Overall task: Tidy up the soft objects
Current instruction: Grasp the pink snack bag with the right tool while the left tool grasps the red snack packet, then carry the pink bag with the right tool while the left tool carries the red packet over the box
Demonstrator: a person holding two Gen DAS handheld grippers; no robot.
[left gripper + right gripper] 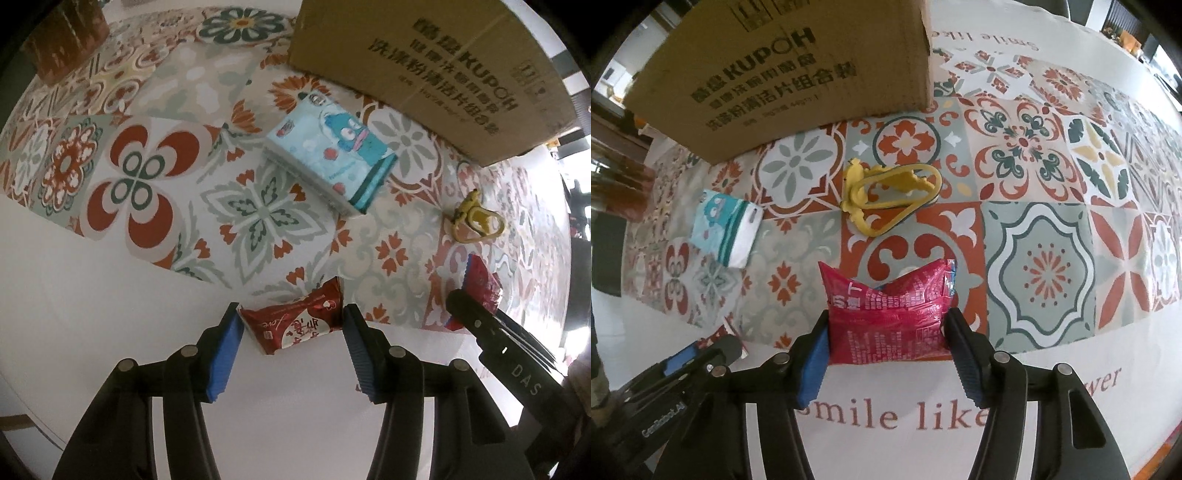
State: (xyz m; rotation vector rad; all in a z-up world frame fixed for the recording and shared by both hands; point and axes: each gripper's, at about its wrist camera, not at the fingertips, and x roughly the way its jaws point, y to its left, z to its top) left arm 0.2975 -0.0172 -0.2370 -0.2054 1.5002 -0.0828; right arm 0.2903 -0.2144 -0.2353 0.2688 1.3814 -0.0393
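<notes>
My left gripper [291,325] is shut on a red tissue pack with white print [295,323], its blue pads touching both ends. My right gripper [886,328] is shut on a pink-red tissue pack [890,314], which bulges between the pads; this pack also shows in the left wrist view [482,284]. A light blue cartoon tissue pack [332,155] lies on the patterned cloth ahead, and shows in the right wrist view [726,227]. A yellow soft toy with loops [890,192] lies beyond the pink pack, also in the left wrist view [474,219].
A large cardboard box [798,70] stands at the back, also in the left wrist view [424,62]. The table carries a tiled-pattern cloth [1034,240] with a white border and lettering. A brown object [66,37] sits at the far left.
</notes>
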